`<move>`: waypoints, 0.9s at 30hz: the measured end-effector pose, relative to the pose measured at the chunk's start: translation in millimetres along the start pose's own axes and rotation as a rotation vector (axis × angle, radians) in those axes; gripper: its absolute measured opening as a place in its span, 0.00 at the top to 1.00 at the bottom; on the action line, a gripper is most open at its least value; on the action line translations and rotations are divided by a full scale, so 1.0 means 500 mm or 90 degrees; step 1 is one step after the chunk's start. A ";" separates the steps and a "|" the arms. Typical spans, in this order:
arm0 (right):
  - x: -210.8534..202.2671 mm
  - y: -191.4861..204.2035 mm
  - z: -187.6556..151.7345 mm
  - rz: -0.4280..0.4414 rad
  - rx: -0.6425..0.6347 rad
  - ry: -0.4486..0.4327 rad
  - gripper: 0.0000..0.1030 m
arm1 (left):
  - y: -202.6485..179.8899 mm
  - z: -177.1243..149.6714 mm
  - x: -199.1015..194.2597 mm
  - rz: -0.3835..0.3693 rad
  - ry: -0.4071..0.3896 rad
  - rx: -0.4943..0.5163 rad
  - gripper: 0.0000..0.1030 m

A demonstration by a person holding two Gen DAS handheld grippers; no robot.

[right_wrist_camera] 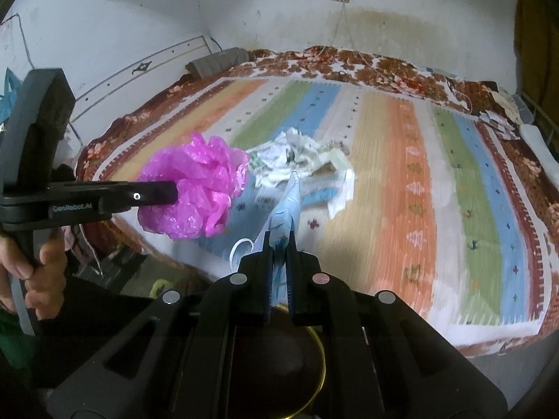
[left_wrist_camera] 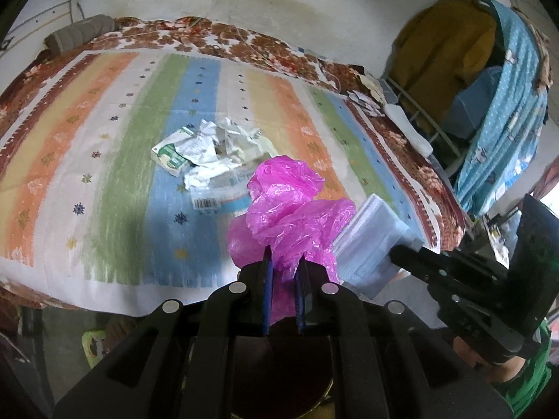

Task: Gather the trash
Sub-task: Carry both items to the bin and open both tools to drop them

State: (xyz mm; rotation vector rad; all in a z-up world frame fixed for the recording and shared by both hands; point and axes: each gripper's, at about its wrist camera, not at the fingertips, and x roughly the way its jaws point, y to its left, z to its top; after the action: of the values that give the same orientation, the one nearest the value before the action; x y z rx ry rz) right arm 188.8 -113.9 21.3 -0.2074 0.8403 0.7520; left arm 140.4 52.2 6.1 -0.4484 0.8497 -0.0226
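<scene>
Left gripper [left_wrist_camera: 283,272]: clamped on pink bag [left_wrist_camera: 293,206]. Right gripper [right_wrist_camera: 279,255]: clamped on blue mask [right_wrist_camera: 284,216]. Both over near bed [left_wrist_camera: 104,174] edge. Paper trash [left_wrist_camera: 213,150] remains mid-bed. Step: carrying off; next, likely drop into dark bin [right_wrist_camera: 279,359] below.

Both wrist fisheyes look steeply down, close over the striped bed [left_wrist_camera: 104,160], their shared ground.

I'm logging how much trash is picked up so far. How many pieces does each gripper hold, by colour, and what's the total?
Pink plastic bag, in the left gripper: 1
Light blue face mask, in the right gripper: 1
Total held: 2
A heap of crumpled paper and packaging lies uncollected on the bed.
</scene>
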 end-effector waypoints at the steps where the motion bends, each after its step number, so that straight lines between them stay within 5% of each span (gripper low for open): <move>1: 0.001 0.000 -0.007 0.001 -0.001 0.005 0.95 | -0.002 -0.008 0.000 0.000 0.003 0.003 0.91; 11: 0.001 0.022 -0.081 -0.002 -0.004 0.052 0.94 | -0.007 -0.104 -0.004 0.005 0.031 0.000 0.91; 27: 0.067 0.016 -0.177 0.007 0.043 0.198 0.94 | 0.002 -0.211 0.085 0.064 0.168 -0.041 0.91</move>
State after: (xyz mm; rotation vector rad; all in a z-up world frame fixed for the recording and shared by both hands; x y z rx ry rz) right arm 144.9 -130.1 -61.3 -0.2640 1.1612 0.7093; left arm 91.3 5.5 -85.3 -0.4691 1.1342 0.0403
